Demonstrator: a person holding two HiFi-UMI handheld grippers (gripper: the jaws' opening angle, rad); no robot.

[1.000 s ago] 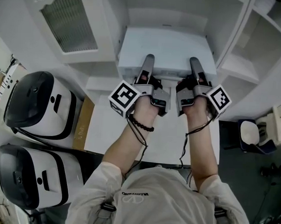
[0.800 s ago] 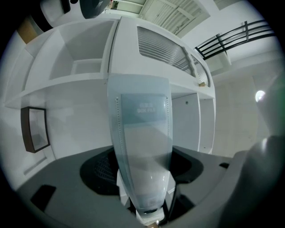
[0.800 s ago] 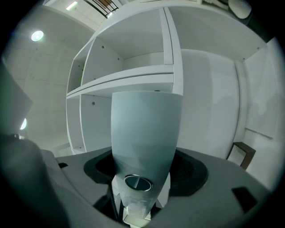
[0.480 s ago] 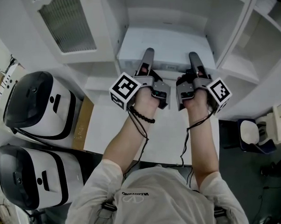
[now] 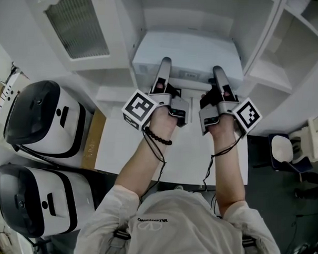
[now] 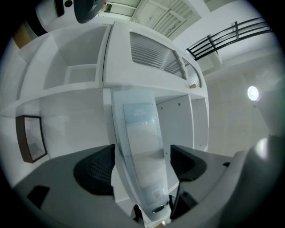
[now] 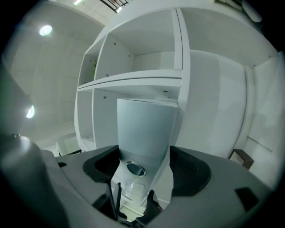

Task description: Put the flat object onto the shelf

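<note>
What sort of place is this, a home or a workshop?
Likely a lab or test room rather than a home: a plain white shelf unit and two identical white-and-black machines beside a white table.

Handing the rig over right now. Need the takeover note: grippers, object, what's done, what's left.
Left gripper: jaws have just been opening and stand apart. The flat object is between them, with a gap at one pad.
Right gripper: jaws also just opened. The object's near edge is between them, apparently not squeezed.
Flat object: lies in the middle bay of the shelf unit.
Done: placed on the shelf, release looks made.
Left: draw both grippers straight back.
</note>
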